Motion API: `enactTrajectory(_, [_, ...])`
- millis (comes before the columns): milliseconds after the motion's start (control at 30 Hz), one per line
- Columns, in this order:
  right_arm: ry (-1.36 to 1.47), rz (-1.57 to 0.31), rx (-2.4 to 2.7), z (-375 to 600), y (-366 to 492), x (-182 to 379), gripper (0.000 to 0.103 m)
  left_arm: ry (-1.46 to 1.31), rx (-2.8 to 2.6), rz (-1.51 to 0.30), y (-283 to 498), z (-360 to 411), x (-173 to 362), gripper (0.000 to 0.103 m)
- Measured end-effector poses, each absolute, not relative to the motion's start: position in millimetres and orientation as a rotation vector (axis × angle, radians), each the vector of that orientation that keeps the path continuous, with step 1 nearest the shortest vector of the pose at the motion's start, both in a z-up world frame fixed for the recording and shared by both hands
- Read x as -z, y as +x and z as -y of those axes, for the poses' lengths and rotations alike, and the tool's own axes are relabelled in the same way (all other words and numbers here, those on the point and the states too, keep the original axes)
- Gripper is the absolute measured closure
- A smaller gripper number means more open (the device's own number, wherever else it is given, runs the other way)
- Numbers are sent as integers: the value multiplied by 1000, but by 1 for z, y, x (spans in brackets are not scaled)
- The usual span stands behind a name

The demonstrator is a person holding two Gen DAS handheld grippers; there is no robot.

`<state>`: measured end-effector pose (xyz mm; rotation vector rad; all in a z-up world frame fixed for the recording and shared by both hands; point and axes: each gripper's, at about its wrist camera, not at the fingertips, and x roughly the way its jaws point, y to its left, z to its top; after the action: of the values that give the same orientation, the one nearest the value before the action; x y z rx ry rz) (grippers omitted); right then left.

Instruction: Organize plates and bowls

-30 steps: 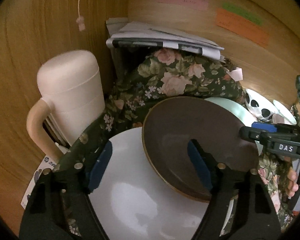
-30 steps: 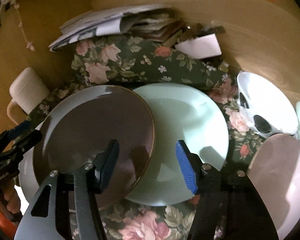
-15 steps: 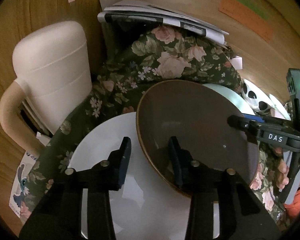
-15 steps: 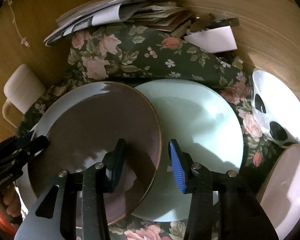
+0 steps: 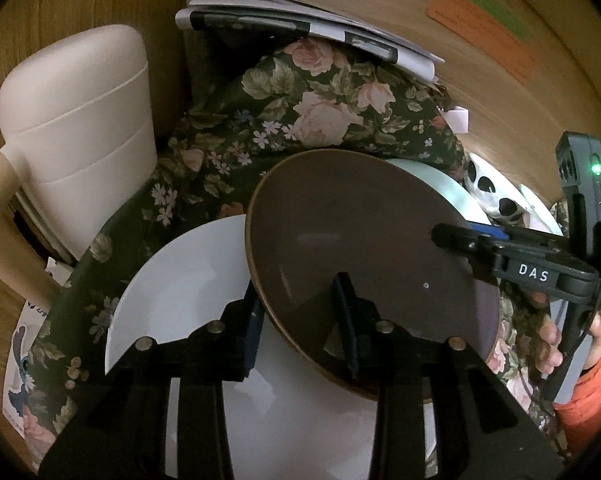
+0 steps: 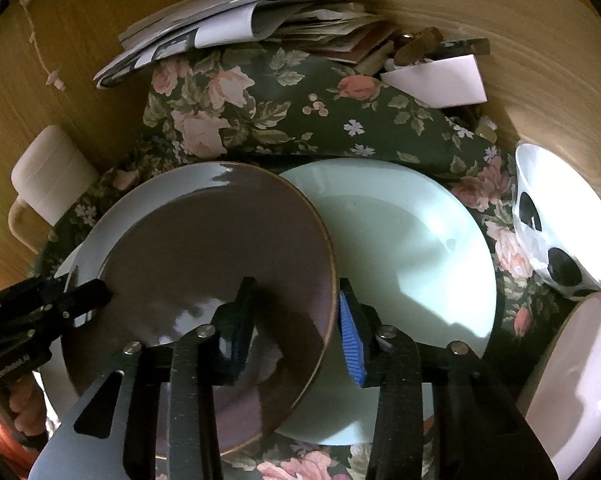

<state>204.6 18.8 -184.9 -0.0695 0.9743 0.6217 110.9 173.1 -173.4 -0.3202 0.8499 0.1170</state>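
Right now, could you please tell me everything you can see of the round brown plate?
The round brown plate looks like glossy glazed ceramic with a thin golden rim. It sits tilted, overlapping the white plate and the pale green plate. The left gripper and right gripper straddle opposite edges, jaws closing on its rim.

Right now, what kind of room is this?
Probably a corner of someone's home, maybe a dining table: a floral tablecloth holds plates such as the brown plate, with a cream jug and stacked papers against wood-panelled walls.
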Motion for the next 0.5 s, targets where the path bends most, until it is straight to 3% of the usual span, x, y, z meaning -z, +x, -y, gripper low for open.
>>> enactTrajectory(500, [-36, -963, -623, -5, 187, 181, 72, -319, -159, -837, 106, -171, 170, 69])
